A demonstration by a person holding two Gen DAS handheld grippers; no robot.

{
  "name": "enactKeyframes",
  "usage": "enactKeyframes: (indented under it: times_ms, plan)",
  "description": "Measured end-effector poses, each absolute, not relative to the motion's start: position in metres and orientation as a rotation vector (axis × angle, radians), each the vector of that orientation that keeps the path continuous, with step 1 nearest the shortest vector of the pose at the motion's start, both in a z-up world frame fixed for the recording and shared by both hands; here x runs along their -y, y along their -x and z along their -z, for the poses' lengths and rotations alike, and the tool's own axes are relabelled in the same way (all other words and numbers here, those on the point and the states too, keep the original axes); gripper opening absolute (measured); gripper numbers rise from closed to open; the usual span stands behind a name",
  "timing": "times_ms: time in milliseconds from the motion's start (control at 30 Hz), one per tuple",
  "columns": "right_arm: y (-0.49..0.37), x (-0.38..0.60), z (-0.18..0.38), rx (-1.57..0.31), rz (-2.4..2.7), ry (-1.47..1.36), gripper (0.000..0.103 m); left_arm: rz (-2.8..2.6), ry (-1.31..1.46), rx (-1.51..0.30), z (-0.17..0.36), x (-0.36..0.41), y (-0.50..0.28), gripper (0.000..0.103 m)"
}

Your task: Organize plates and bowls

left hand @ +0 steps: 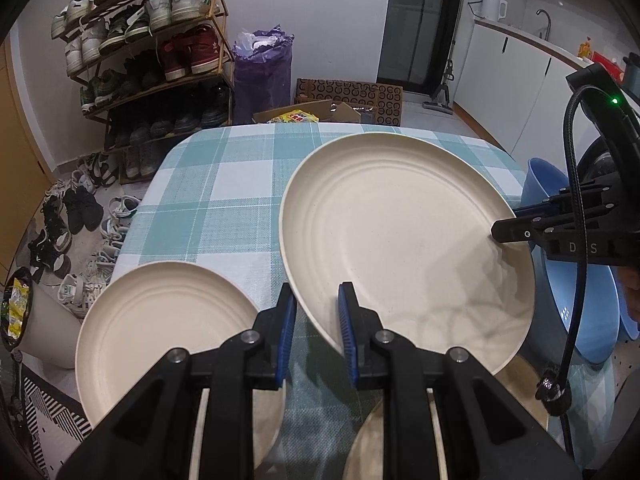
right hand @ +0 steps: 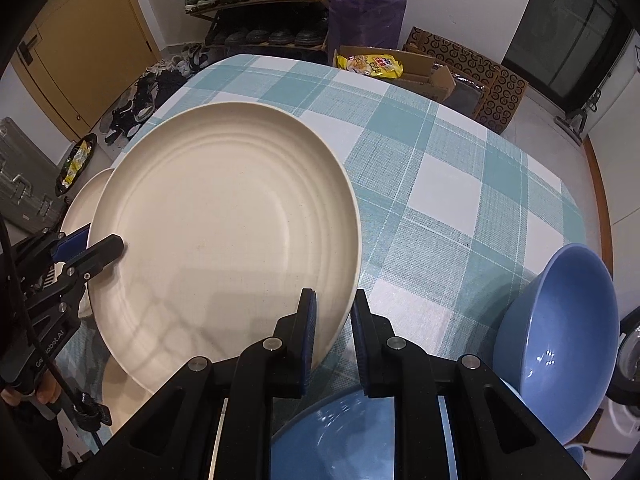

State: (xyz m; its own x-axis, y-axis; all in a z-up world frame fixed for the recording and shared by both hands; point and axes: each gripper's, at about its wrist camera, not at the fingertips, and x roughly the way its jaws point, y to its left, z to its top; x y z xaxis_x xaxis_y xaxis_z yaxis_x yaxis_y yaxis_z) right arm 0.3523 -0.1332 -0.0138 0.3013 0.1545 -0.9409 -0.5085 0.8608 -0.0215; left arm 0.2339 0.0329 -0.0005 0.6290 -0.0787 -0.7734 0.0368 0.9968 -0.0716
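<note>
A large cream plate [left hand: 404, 240] is held tilted above the checked tablecloth [left hand: 224, 184]. My left gripper [left hand: 318, 320] has its jaws either side of the plate's near-left rim. My right gripper [right hand: 334, 320] straddles the plate's [right hand: 228, 232] opposite rim and shows at the right in the left wrist view [left hand: 504, 234]. The left gripper shows at the left in the right wrist view [right hand: 100, 246]. A smaller cream plate [left hand: 160, 332] lies at the table's near left. A blue bowl [right hand: 560, 340] stands tilted at the right, another blue bowl [right hand: 336, 428] sits under my right gripper.
A shoe rack [left hand: 148, 48] and loose shoes [left hand: 72, 224] stand beyond the table's left. A purple bag [left hand: 262, 68], cardboard boxes [left hand: 352, 100] and a white kitchen counter [left hand: 532, 64] are behind. A white bin [left hand: 36, 320] stands left of the table.
</note>
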Motion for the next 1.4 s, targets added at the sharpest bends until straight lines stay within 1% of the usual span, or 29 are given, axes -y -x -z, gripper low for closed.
enactKeyframes:
  times_ms: [533, 1400]
  plan:
    - [-0.306, 0.134, -0.012, -1.137, -0.48, 0.338, 0.018, 0.041, 0.023, -0.841, -0.016, -0.036, -0.194, 0.019]
    - [-0.236, 0.145, -0.023, -1.099, -0.513, 0.334, 0.018, 0.036, -0.007, -0.809, -0.024, -0.031, -0.134, 0.019]
